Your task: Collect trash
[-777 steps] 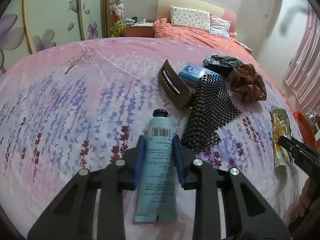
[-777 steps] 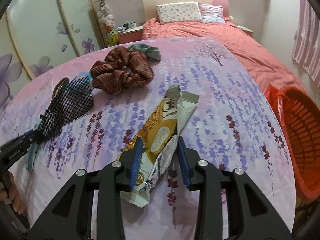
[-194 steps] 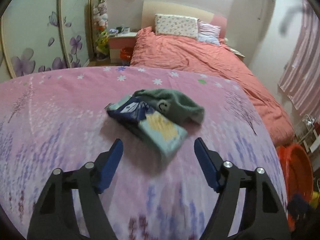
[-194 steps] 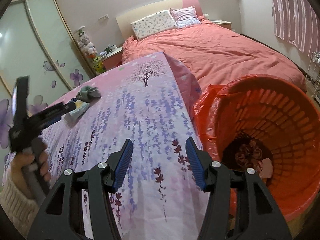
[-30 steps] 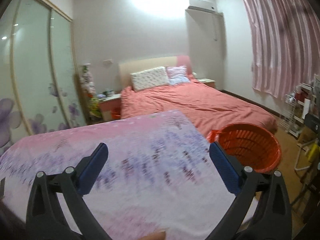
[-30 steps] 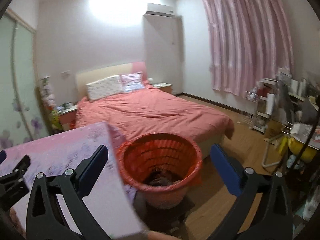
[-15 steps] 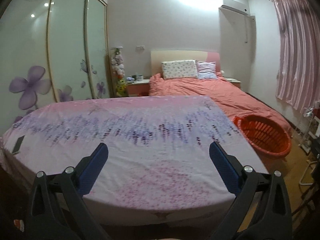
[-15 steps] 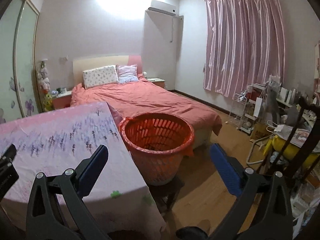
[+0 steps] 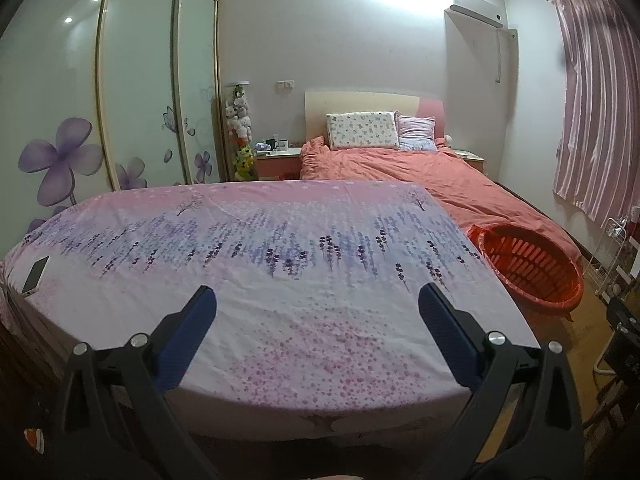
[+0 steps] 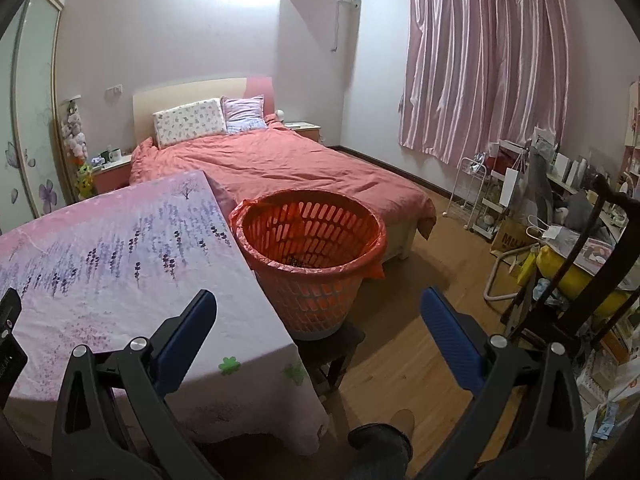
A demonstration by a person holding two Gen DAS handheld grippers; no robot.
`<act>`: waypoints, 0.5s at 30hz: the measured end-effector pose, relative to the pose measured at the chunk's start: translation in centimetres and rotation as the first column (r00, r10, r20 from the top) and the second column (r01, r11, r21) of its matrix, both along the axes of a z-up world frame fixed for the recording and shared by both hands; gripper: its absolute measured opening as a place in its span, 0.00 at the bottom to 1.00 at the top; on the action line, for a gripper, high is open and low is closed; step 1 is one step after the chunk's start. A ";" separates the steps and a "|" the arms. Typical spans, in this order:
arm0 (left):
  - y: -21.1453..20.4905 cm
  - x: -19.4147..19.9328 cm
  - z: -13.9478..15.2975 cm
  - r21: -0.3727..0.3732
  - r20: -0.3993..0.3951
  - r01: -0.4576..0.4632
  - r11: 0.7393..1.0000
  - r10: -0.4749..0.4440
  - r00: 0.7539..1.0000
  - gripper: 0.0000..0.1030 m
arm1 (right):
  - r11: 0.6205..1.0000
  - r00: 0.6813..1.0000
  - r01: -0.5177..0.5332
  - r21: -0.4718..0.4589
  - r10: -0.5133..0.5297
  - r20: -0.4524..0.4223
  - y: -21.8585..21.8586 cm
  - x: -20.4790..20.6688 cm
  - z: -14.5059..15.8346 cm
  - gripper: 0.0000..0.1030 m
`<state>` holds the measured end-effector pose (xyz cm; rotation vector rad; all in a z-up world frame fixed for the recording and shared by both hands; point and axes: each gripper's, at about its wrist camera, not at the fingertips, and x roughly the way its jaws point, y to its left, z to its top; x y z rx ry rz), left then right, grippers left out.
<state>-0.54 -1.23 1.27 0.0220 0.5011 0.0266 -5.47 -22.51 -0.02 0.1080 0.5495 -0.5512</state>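
Note:
The orange trash basket (image 10: 314, 236) with a red liner stands on a dark stool beside the table's right edge; dark items lie at its bottom. It also shows in the left wrist view (image 9: 530, 268). My left gripper (image 9: 316, 312) is wide open and empty, held back from the table's near edge. My right gripper (image 10: 318, 312) is wide open and empty, held back and above the table corner and the basket. The table with the pink lavender-print cloth (image 9: 260, 248) carries no trash that I can see.
A phone (image 9: 35, 274) lies at the table's left edge. A bed with a salmon cover (image 10: 288, 168) stands behind the table. A wire rack, chair and cluttered desk (image 10: 560, 216) fill the right side. Wood floor lies beside the basket. A shoe (image 10: 380, 436) shows below.
Both grippers have drawn a little further back from the table. They stay wide open and empty.

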 end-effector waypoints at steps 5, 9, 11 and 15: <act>-0.1 -0.1 0.1 0.003 0.009 -0.005 1.000 0.005 1.000 0.96 | 1.000 1.000 -0.014 0.009 0.014 -0.002 0.2 -0.2 0.2 0.98; -0.2 -0.2 0.2 0.011 0.018 -0.018 1.000 0.018 1.000 0.96 | 1.000 1.000 -0.023 0.017 0.023 -0.003 0.3 -0.3 0.4 0.98; -0.2 -0.2 0.2 0.011 0.018 -0.019 1.000 0.019 1.000 0.96 | 0.999 1.000 -0.024 0.022 0.024 -0.006 0.4 -0.3 0.3 0.98; -0.1 -0.3 0.2 0.014 0.020 -0.023 1.000 0.023 1.000 0.96 | 0.999 1.000 -0.023 0.030 0.023 -0.008 0.4 -0.2 0.3 0.98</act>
